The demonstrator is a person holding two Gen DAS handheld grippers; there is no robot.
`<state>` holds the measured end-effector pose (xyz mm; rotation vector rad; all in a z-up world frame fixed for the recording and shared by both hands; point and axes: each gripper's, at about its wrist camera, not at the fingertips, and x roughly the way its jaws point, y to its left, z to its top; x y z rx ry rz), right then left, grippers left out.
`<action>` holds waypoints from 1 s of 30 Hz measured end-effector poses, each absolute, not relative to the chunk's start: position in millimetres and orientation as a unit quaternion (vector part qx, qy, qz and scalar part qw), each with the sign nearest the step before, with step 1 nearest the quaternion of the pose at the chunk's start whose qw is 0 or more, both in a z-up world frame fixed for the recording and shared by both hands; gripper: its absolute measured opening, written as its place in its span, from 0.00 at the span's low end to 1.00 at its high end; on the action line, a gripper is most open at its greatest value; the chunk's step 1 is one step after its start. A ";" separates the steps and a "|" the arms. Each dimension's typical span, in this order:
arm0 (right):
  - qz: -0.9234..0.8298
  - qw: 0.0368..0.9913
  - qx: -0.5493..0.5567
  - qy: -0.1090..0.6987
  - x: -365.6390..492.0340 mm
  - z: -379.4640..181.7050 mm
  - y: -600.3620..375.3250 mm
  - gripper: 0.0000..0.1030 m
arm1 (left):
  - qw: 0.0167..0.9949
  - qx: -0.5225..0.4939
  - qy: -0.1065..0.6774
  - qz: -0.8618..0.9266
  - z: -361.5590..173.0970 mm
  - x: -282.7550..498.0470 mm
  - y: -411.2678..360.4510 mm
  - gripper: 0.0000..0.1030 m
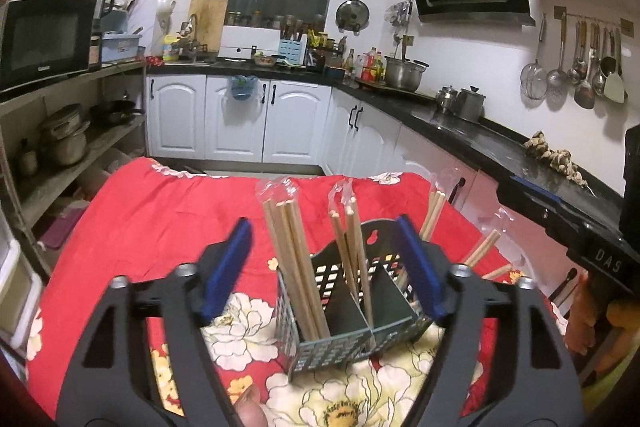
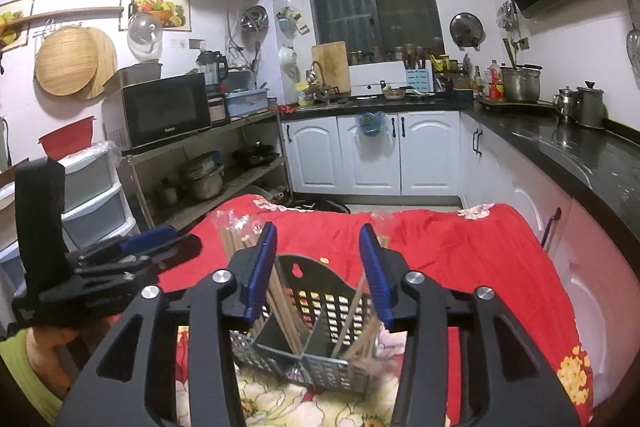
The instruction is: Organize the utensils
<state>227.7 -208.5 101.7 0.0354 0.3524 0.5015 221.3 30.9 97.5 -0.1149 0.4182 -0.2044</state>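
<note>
On the red floral cloth [image 1: 132, 227] stands the utensil caddy [image 1: 352, 323], a perforated grey basket split by a dark divider [image 1: 348, 311] into compartments. Chopsticks [image 1: 296, 267] in clear sleeves stand upright in it and lean against its walls, which keeps their tips up and the bundles apart by compartment. A tall bundle occupies the compartment left of the divider; a thinner pair [image 1: 354, 247] rests at the divider itself. More wrapped chopsticks [image 1: 434, 215] rise behind the caddy's right rim.

The left gripper [image 1: 324, 267] hovers just above the caddy with its blue pads [image 1: 228, 267] spread wide on either side of the bundles, touching none. The right gripper [image 2: 320, 271] is likewise spread above the caddy and pinches nothing; the caddy's arched back wall [image 2: 308, 269] shows between its pads. Judged from this, both stand clear of sticks already dropped in.

Beside the caddy, the two grippers sit close together and could obstruct each other. Well beyond it lie the dark counter [image 1: 480, 147], white cabinets [image 1: 240, 119] and a microwave [image 2: 166, 109].
</note>
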 end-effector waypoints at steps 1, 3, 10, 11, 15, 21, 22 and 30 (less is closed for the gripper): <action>0.244 0.954 0.013 0.174 223.8 100.2 -210.2 0.50 | 0.972 -0.057 0.207 -0.100 97.4 219.1 31.2 0.71; 0.239 0.956 0.003 0.170 217.1 98.1 -213.5 0.53 | 0.972 -0.060 0.204 -0.099 98.0 212.6 33.4 0.79; 0.225 0.962 -0.028 0.151 185.6 88.7 -221.9 0.71 | 0.973 -0.061 0.199 -0.098 92.7 189.2 38.0 0.90; 0.221 0.964 -0.030 0.147 181.0 87.8 -222.7 0.74 | 0.973 -0.063 0.200 -0.101 91.2 185.4 38.8 0.90; 0.216 0.966 -0.034 0.137 165.0 83.7 -228.1 0.80 | 0.971 -0.065 0.208 -0.100 83.2 171.2 42.4 0.90; 0.218 0.964 -0.035 0.146 147.1 71.9 -227.9 0.87 | 0.966 -0.066 0.231 -0.097 68.3 153.0 39.6 0.90; 0.219 0.963 -0.034 0.152 143.8 67.7 -228.0 0.88 | 0.965 -0.065 0.234 -0.096 65.2 150.6 38.9 0.90; 0.209 0.959 -0.041 0.187 122.9 33.2 -227.4 0.91 | 0.956 -0.063 0.270 -0.094 28.6 127.6 24.5 0.90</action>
